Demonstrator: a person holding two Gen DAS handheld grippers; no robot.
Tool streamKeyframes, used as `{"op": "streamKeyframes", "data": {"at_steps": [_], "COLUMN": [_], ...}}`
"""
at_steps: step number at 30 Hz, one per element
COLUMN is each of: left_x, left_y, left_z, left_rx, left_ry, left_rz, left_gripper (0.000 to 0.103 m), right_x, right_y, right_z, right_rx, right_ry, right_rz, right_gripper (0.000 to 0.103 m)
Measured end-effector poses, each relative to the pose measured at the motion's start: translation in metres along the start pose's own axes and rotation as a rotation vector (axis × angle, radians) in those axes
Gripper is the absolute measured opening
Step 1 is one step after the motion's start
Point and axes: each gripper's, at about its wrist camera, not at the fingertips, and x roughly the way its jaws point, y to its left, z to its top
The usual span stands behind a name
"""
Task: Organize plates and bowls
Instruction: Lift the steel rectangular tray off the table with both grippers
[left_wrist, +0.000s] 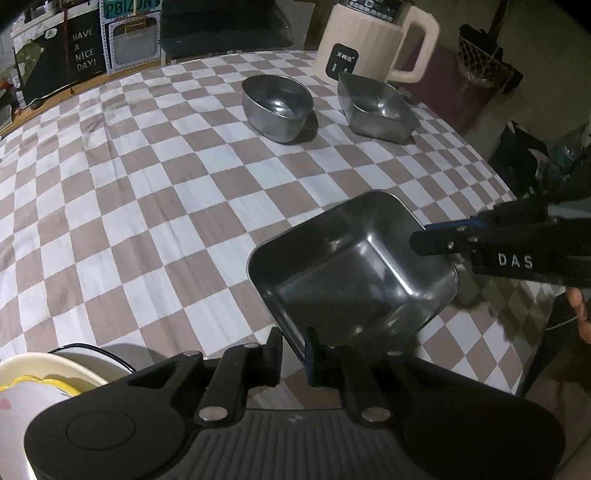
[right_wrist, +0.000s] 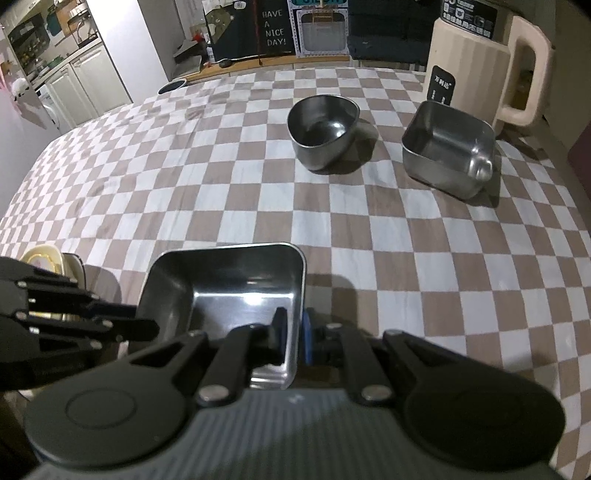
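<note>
A square steel dish (left_wrist: 351, 273) (right_wrist: 225, 288) is tilted over the near edge of the checked tablecloth (left_wrist: 147, 206). My right gripper (right_wrist: 293, 334) is shut on the dish's right wall, one pad inside and the blue pad outside; in the left wrist view it (left_wrist: 424, 245) comes in from the right. My left gripper (left_wrist: 294, 354) straddles the dish's near corner rim with its jaws slightly parted. The rim lies against the blue pad, and a thin gap shows on the other side. Farther back stand a rounded steel bowl (left_wrist: 277, 107) (right_wrist: 323, 129) and a second square steel dish (left_wrist: 376, 107) (right_wrist: 447, 147).
A cream jug-shaped appliance (left_wrist: 369, 44) (right_wrist: 476, 74) stands at the back right, just behind the second dish. Cream and yellow bowls (left_wrist: 44, 376) (right_wrist: 40, 258) are stacked at the near left beside my left gripper. A person's fingers (left_wrist: 578, 306) show at the right edge.
</note>
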Motion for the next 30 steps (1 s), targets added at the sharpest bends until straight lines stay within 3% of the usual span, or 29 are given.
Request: {"op": "streamKeyframes", "data": {"at_steps": [23,29,30], "left_x": [0.001,0.002,0.002], "left_y": [-0.002,-0.001,-0.001], "left_z": [0.000,0.000,0.000], "left_rx": [0.013,0.017,0.017], "left_ry": [-0.003,-0.005,-0.002], "left_rz": [0.002,-0.011,-0.012], "left_gripper": [0.014,0.022,0.028], "right_x": [0.013,0.015,0.014], "right_y": [0.004,0.002,0.003], "right_z": [-0.001,-0.001,-0.001], "right_rx": [-0.026,-0.021,-0.027], "right_ry": [0.069,0.095,0.097], "right_rz": [-0.019,0.013,0.018], "right_gripper": [0.015,0.018,0.019]}}
